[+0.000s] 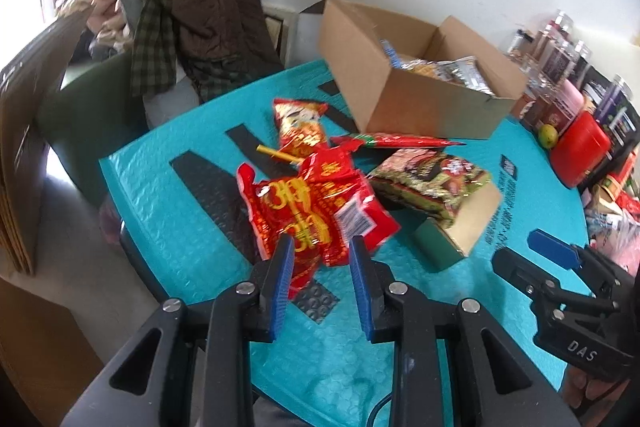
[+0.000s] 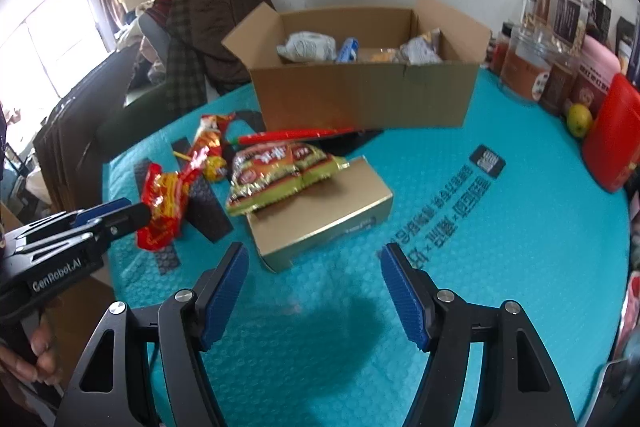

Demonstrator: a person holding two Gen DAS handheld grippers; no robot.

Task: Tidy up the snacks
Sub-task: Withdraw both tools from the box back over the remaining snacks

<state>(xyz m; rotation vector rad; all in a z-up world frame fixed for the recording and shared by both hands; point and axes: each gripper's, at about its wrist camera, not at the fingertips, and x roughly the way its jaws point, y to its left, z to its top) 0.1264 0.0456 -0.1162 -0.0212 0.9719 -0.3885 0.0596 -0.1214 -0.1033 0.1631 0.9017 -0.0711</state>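
- Left gripper (image 1: 322,247) clenched on a red snack bag (image 1: 312,211) at the near left of the table, the bag's long axis running away from the jaws.
- Right gripper (image 2: 312,267) released, nothing between the pads, above the bare teal bubble mat (image 2: 500,247).
- Just beyond – a gold flat box (image 2: 320,211) with a green snack bag (image 2: 280,175) lying on top.
- Farther back, an open cardboard box (image 2: 360,99) holding several packets.
- Jars (image 2: 528,67) on the right; clothes (image 1: 200,7) heaped over a chair by the white wall.
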